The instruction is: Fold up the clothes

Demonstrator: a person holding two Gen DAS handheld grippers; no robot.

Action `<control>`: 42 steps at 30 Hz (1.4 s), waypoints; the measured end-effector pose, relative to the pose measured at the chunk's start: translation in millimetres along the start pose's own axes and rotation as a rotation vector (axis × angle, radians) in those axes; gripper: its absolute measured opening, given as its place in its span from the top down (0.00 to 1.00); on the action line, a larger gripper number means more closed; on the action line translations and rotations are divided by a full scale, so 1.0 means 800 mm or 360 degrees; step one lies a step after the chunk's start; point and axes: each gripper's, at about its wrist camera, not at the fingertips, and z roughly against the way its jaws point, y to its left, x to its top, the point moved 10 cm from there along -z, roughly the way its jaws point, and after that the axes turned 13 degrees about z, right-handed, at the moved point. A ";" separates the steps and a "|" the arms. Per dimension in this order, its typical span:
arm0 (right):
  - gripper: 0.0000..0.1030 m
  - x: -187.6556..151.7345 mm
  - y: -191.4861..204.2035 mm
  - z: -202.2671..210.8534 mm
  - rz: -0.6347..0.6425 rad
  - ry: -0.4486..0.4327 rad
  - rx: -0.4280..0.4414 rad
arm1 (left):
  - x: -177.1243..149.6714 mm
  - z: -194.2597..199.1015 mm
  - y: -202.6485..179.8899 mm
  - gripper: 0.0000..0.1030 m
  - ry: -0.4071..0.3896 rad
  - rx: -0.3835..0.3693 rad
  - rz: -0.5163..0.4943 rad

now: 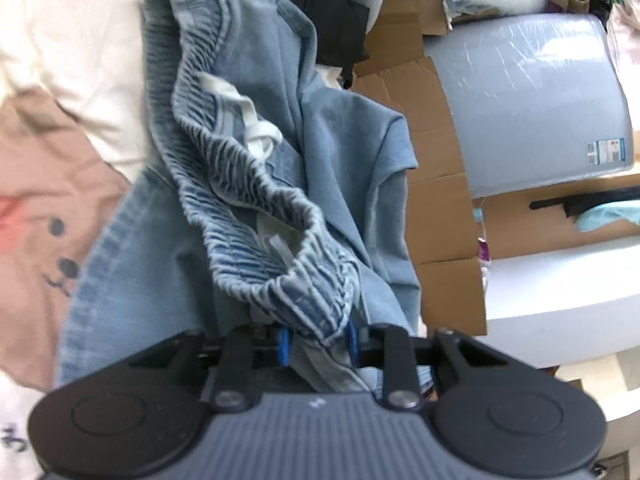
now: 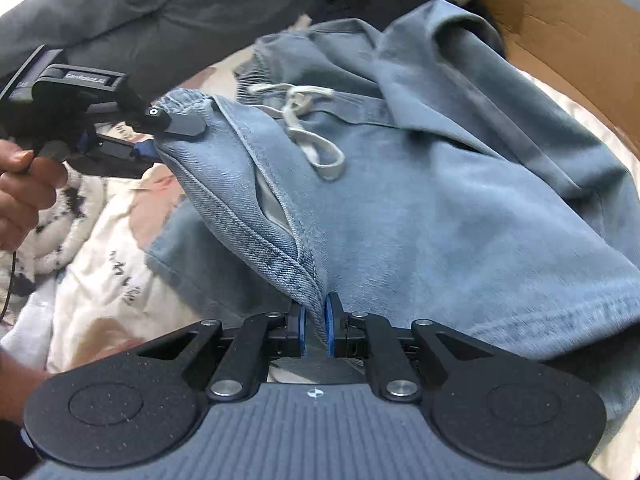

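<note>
On a cartoon-print bedsheet (image 2: 100, 292) beside flattened cardboard boxes (image 1: 444, 208), denim shorts (image 2: 400, 208) hang between both tools: left tool (image 1: 316, 340) clamps the elastic waistband, right tool (image 2: 315, 330) pinches a side seam.

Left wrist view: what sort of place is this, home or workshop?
Probably a home room in use for sorting laundry or unpacking. Denim shorts lie on a cartoon-print bedsheet, beside flattened cardboard boxes and a heap of other clothes.
</note>
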 end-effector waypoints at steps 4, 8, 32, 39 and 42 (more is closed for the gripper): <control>0.92 0.013 0.026 0.003 0.0069 -0.0016 0.0084 | 0.009 0.034 -0.006 0.75 -0.0037 0.0029 -0.0046; 0.92 0.028 0.047 0.003 -0.0018 -0.0068 0.0239 | 0.021 0.069 -0.006 0.76 -0.0048 0.0104 -0.0089; 0.82 0.025 0.027 0.011 -0.0257 -0.0067 0.0362 | 0.021 0.062 0.136 0.74 -0.0016 0.0657 -0.0038; 0.75 0.011 -0.026 0.009 -0.0331 -0.0027 0.0099 | 0.025 0.063 0.141 0.65 -0.0052 0.0478 0.0101; 0.75 0.009 -0.056 0.019 -0.0370 -0.0024 -0.0039 | 0.025 0.064 0.150 0.64 -0.0091 0.0372 0.0182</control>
